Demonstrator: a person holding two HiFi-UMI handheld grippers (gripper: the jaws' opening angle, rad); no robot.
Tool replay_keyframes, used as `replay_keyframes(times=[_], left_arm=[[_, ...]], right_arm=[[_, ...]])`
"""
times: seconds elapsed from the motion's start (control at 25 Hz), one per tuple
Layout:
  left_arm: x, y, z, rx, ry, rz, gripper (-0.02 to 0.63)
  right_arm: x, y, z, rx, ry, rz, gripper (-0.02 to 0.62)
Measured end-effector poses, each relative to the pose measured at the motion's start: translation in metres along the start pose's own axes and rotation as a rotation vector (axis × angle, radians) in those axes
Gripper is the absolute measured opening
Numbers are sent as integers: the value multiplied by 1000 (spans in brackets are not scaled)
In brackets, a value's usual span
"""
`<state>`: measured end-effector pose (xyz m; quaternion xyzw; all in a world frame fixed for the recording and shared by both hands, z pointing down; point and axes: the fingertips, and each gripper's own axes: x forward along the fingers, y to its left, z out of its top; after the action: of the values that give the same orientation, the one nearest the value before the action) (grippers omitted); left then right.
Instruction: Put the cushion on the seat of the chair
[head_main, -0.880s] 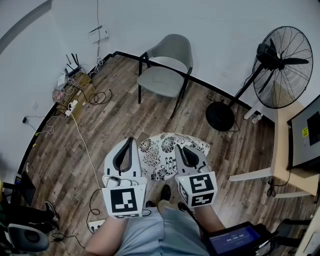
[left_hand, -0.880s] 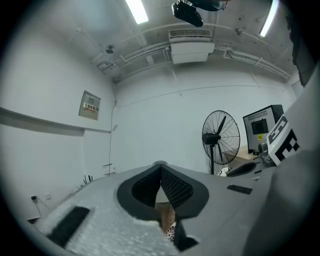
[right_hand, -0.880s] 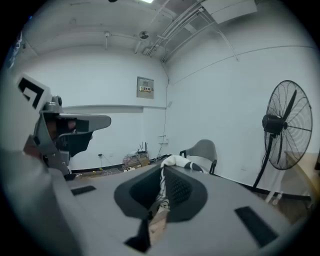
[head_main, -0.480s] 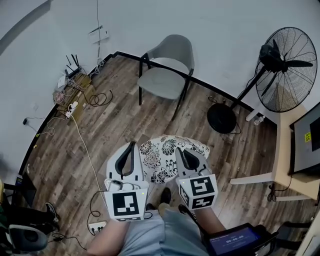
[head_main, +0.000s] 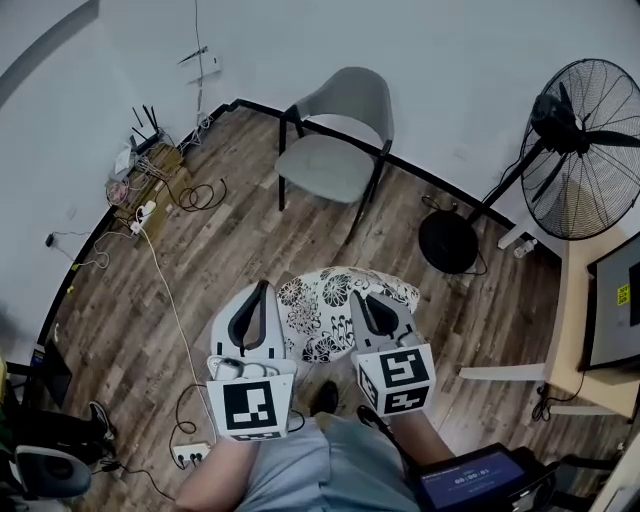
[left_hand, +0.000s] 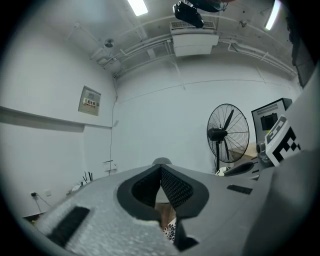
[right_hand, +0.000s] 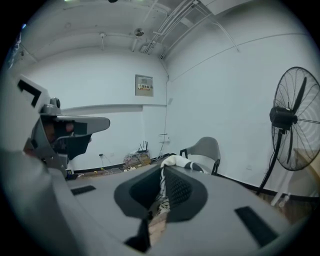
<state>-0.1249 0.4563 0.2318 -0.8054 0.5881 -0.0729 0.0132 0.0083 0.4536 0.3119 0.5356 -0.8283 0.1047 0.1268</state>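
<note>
In the head view the floral cushion (head_main: 335, 300) hangs over the wood floor (head_main: 230, 240), between the left gripper (head_main: 260, 298) and the right gripper (head_main: 366, 305). The grey chair (head_main: 330, 150) stands at its twelve o'clock, well apart.

In the left gripper view the jaws are drawn together. A sliver of cushion at six o'clock seems pinched low between them, though little of it shows.

In the right gripper view the jaws are clamped on a fold of cushion, with the chair at one o'clock beyond.

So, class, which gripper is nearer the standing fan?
Right. The right gripper grips the cushion at its edge toward the fan. The left gripper is at the opposite edge, farther from it.
</note>
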Motion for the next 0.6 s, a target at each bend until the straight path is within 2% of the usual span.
replay_keyframes(times=[0.2, 0.6], left_arm=[[20, 4, -2, 14, 1, 12, 3], [83, 34, -22, -28, 54, 24, 3]], right_arm=[[19, -13, 4, -3, 9, 11, 17], [84, -35, 5, 11, 53, 11, 17]])
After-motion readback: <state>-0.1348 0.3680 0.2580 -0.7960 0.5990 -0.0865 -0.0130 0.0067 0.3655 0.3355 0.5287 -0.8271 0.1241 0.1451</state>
